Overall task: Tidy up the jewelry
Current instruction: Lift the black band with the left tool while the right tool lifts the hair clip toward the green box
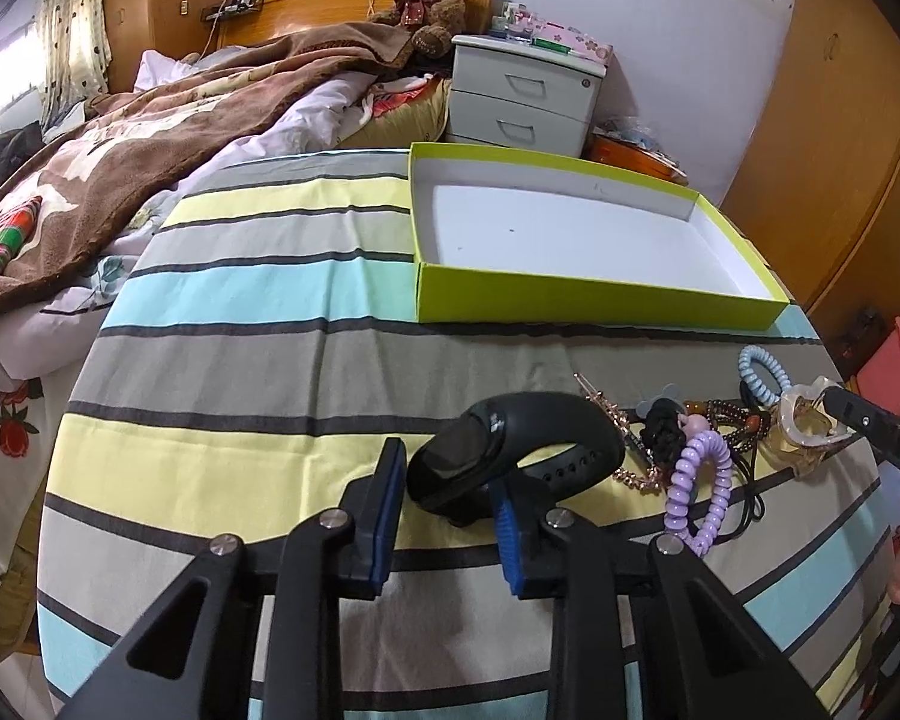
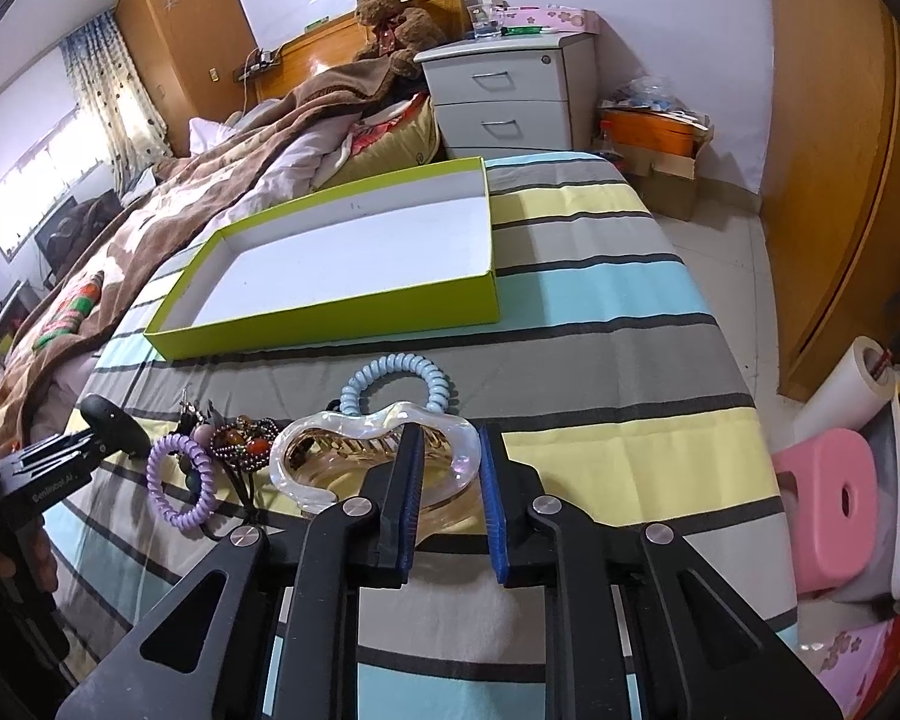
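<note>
A pile of jewelry lies on the striped cloth in front of an empty lime-green box (image 1: 600,294) (image 2: 330,315). My left gripper (image 1: 447,468) is open, its jaws on either side of a black smart band (image 1: 510,450). My right gripper (image 2: 447,450) is partly closed around the right lobe of a pearly clear hair claw (image 2: 342,456) (image 1: 804,429); contact is unclear. Beside these lie a purple coil hair tie (image 1: 699,492) (image 2: 180,480), a light blue coil hair tie (image 2: 396,378) (image 1: 762,372), a dark beaded bracelet (image 2: 243,441) and a rose-gold chain (image 1: 636,474).
The striped table (image 1: 270,360) stands against a bed with a brown blanket (image 1: 150,150). A white nightstand (image 2: 504,96) and a teddy bear (image 2: 393,18) are behind. To the right are a pink stool (image 2: 834,498), a paper roll (image 2: 846,396) and wooden wardrobe doors (image 2: 840,180).
</note>
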The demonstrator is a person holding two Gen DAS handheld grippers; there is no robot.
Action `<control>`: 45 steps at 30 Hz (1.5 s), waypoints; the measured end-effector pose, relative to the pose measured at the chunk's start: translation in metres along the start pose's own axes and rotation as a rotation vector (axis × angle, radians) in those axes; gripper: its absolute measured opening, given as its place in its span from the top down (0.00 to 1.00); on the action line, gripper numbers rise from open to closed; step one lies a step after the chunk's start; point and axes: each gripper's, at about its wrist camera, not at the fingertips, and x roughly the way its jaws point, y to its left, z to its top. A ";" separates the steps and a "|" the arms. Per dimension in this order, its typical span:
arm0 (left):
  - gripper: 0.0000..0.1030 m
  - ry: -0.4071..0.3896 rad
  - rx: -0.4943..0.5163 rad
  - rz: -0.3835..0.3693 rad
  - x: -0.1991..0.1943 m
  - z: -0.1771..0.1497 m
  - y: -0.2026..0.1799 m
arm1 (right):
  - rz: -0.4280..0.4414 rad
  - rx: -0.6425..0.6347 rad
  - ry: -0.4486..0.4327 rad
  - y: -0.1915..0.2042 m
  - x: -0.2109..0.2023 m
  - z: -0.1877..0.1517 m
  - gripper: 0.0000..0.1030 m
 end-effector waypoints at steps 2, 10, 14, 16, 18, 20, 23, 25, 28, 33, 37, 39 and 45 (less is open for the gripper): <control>0.80 -0.003 0.000 0.009 -0.001 0.000 0.001 | -0.001 0.000 -0.005 0.000 -0.001 0.000 0.82; 0.83 -0.019 -0.007 0.007 -0.010 0.000 0.000 | 0.010 0.015 -0.029 0.000 -0.008 0.000 0.86; 0.83 -0.037 -0.010 0.006 -0.017 0.001 -0.001 | 0.025 0.024 -0.035 -0.001 -0.011 0.000 0.87; 0.83 -0.045 -0.010 0.004 -0.021 0.003 -0.002 | 0.031 0.024 -0.041 0.000 -0.015 0.000 0.88; 0.83 -0.051 -0.011 0.003 -0.025 0.004 -0.002 | 0.043 0.025 -0.048 0.000 -0.019 0.002 0.89; 0.83 -0.060 -0.011 0.001 -0.029 0.005 -0.002 | 0.045 0.026 -0.054 0.001 -0.022 0.002 0.90; 0.83 -0.069 -0.013 0.001 -0.033 0.006 -0.003 | 0.065 0.036 -0.061 0.001 -0.026 0.003 0.90; 0.83 -0.073 -0.018 0.002 -0.036 0.007 -0.002 | 0.096 0.059 -0.067 -0.002 -0.030 0.003 0.91; 0.83 -0.076 -0.020 0.003 -0.038 0.007 -0.002 | 0.100 0.070 -0.060 -0.003 -0.033 -0.002 0.91; 0.83 -0.070 -0.014 -0.006 -0.038 0.005 -0.004 | 0.087 0.057 -0.030 -0.003 -0.036 -0.017 0.91; 0.83 -0.057 -0.010 -0.014 -0.035 0.003 -0.008 | 0.034 0.023 -0.012 -0.005 -0.037 -0.019 0.90; 0.83 -0.054 -0.009 -0.017 -0.033 0.003 -0.010 | -0.013 -0.007 0.013 -0.006 -0.033 -0.016 0.84; 0.83 -0.052 -0.004 -0.018 -0.032 0.004 -0.013 | -0.056 -0.171 0.094 -0.003 -0.015 -0.006 0.69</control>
